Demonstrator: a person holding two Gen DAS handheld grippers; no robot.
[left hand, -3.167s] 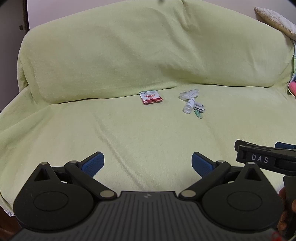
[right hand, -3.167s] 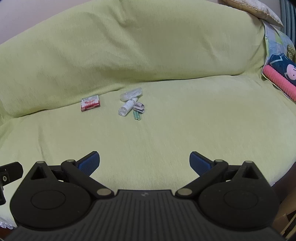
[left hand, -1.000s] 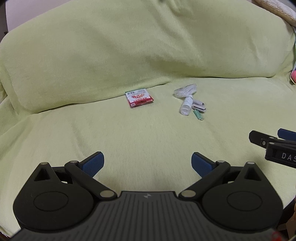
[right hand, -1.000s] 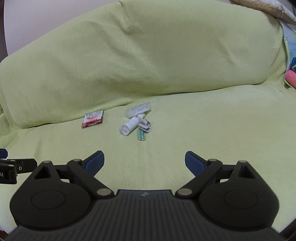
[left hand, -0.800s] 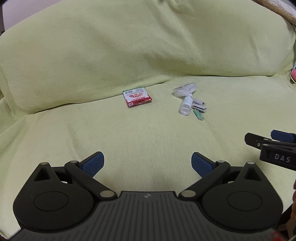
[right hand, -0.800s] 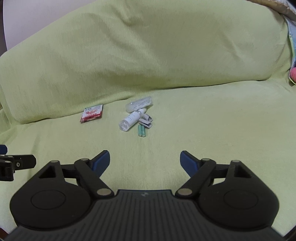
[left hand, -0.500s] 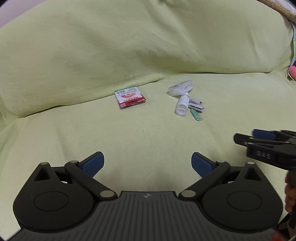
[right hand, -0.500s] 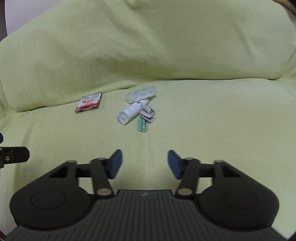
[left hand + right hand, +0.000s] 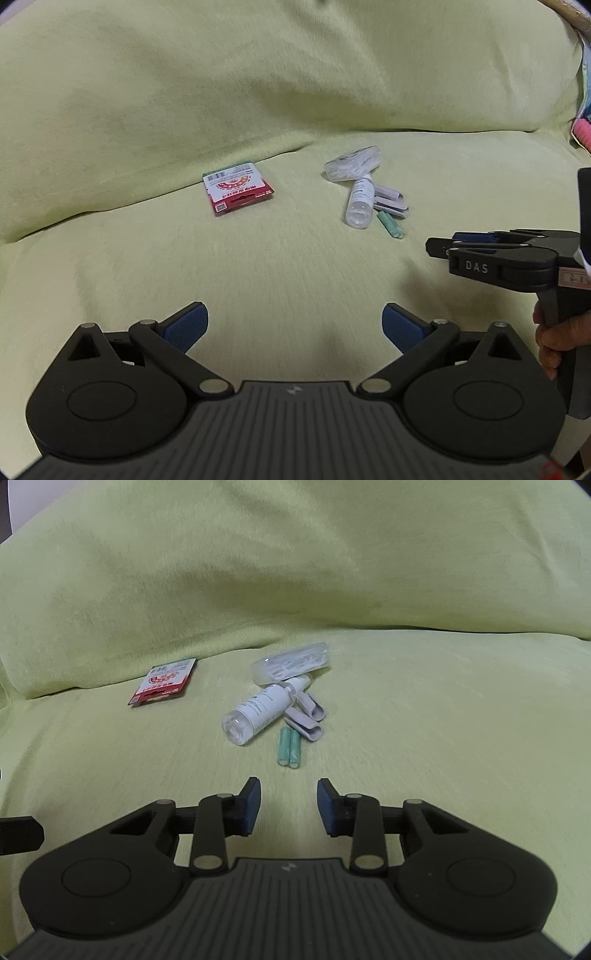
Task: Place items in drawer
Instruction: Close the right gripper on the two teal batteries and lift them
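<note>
Closing in on the little pile, I had moved my right hand-held gripper (image 9: pixel 289 805) lower and nearer to the sofa seat than it was a moment before. Its blue pads had come much closer together too, but a gap was still there and nothing was between them. I think that meant I was getting ready to pick up something thin, maybe the two green sticks (image 9: pixel 289 747) lying side by side right in front of it. My left hand-held gripper (image 9: pixel 293 326) had not changed: its pads were wide apart and it held nothing, hanging back over the seat.

Everything lay on a big sofa (image 9: pixel 443 720) with a soft yellow-green cover. Its puffy back filled the top of both views. At the far right edge of the left view I saw a bit of pink and some other cloth (image 9: pixel 581 127), too small to tell what it was. I saw no drawer anywhere, so nothing was put away yet.

Going from big to small: the red and white card packet (image 9: pixel 236 188) lay alone, well apart from the pile. The clear plastic case (image 9: pixel 291 662) touched the top of the small clear bottle (image 9: pixel 260 710), which lay on its side. Two grey clips (image 9: pixel 306 718) sat just beside the bottle, and the green sticks were nearest to me.
</note>
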